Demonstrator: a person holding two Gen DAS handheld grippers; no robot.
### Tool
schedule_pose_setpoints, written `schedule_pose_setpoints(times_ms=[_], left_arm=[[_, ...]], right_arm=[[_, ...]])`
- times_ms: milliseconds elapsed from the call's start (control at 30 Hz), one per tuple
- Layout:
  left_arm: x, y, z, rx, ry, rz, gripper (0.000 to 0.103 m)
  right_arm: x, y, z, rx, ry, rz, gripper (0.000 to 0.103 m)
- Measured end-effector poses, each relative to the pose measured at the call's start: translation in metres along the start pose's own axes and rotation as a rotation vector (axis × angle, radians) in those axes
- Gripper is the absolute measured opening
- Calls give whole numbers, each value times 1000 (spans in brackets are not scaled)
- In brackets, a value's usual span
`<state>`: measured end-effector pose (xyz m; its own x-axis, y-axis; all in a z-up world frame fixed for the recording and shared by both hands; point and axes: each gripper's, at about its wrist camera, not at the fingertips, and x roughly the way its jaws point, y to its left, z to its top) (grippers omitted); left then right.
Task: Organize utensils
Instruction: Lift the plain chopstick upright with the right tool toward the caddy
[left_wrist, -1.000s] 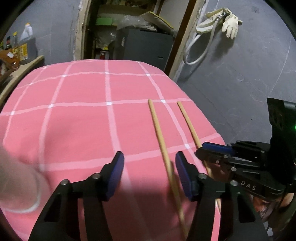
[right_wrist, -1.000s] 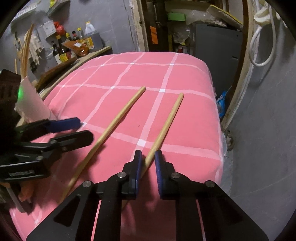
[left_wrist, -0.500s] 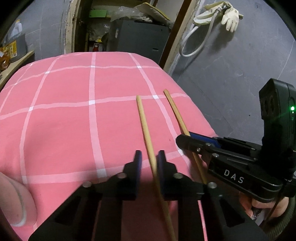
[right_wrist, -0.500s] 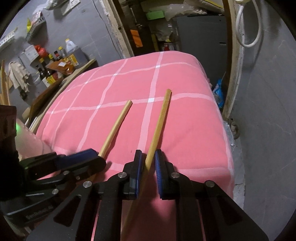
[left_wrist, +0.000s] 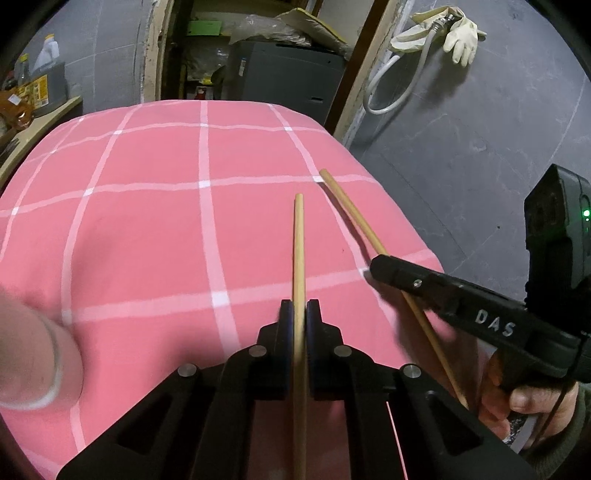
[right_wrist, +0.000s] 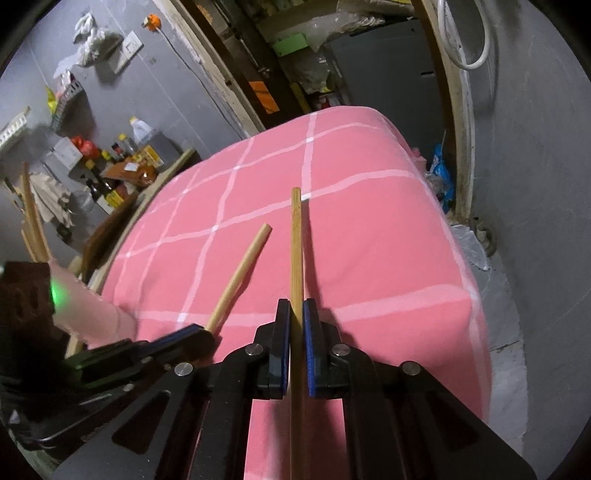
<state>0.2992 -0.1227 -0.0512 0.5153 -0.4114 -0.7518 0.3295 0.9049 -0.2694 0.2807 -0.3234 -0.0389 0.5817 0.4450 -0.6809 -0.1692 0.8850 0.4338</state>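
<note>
Left wrist view: left gripper (left_wrist: 299, 314) clamped on one wooden chopstick (left_wrist: 298, 251), tip pointing out over the pink checked cloth (left_wrist: 147, 229) of the bench. Right gripper (left_wrist: 380, 267) alongside, clamped on the second chopstick (left_wrist: 354, 214).
Right wrist view: second chopstick (right_wrist: 296, 243) pinched between blue pads (right_wrist: 309, 350); first chopstick (right_wrist: 242, 273) angled just left of it, apart.
Step in hand, by judgement: both sticks grasped, pairing not yet done.
Next move calls for: bringing the two parallel and level, tips matched, without slippage.
</note>
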Motion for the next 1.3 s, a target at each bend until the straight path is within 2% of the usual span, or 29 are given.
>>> schedule_pose_setpoints(times_ms=[100, 200, 433, 767, 867, 1033, 1300], left_arm=[[-9, 0, -5, -11, -16, -3, 4], [-24, 2, -8, -20, -66, -11, 4], [-69, -6, -18, 0, -265, 5, 4], [-137, -14, -23, 18, -566, 31, 5], [-157, -11, -20, 22, -635, 42, 5], [-187, 3, -15, 3, -733, 61, 5], [-223, 39, -3, -34, -831, 86, 5]], right_arm=[[-10, 4, -7, 24, -37, 36, 5], [-24, 10, -14, 23, -102, 66, 5], [-64, 44, -26, -80, -320, 60, 5], [-97, 87, -29, -165, -558, 121, 5], [-103, 103, -28, -195, -619, 135, 5], [-105, 133, -22, -232, -702, 185, 5], [-93, 186, 5, -305, -742, 317, 5]])
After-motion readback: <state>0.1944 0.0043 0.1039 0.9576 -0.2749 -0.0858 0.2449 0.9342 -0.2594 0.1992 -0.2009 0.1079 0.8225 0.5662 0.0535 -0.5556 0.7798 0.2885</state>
